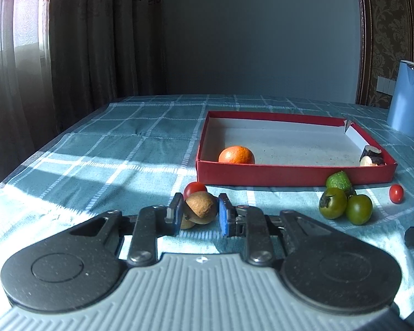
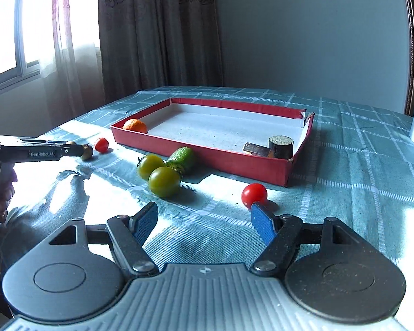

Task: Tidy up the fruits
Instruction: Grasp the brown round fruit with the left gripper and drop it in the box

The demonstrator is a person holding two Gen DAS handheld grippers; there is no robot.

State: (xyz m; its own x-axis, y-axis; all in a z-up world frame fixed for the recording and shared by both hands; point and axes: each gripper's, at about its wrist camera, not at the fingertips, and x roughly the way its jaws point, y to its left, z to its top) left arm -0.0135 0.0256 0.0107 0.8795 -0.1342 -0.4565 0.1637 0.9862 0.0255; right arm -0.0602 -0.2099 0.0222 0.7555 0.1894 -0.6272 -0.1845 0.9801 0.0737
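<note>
My left gripper [image 1: 199,211] has its blue pads on both sides of a brown round fruit [image 1: 201,207]; whether it grips it or only frames it I cannot tell. A second brown fruit [image 1: 187,223] lies under it and a red tomato [image 1: 194,188] behind. The red tray [image 1: 289,175] holds an orange [image 1: 236,155] and dark cut pieces [image 1: 372,157]. Two green tomatoes [image 1: 345,205] and a green fruit [image 1: 339,180] lie in front of the tray. My right gripper [image 2: 204,220] is open and empty, with a red tomato [image 2: 254,194] just beyond its right finger.
A blue jug [image 1: 407,102] stands at the back right of the checked tablecloth [image 1: 124,143]. Another red tomato [image 1: 396,193] lies right of the green ones. Curtains and a window are on the left. The left gripper's body [image 2: 41,151] shows in the right wrist view.
</note>
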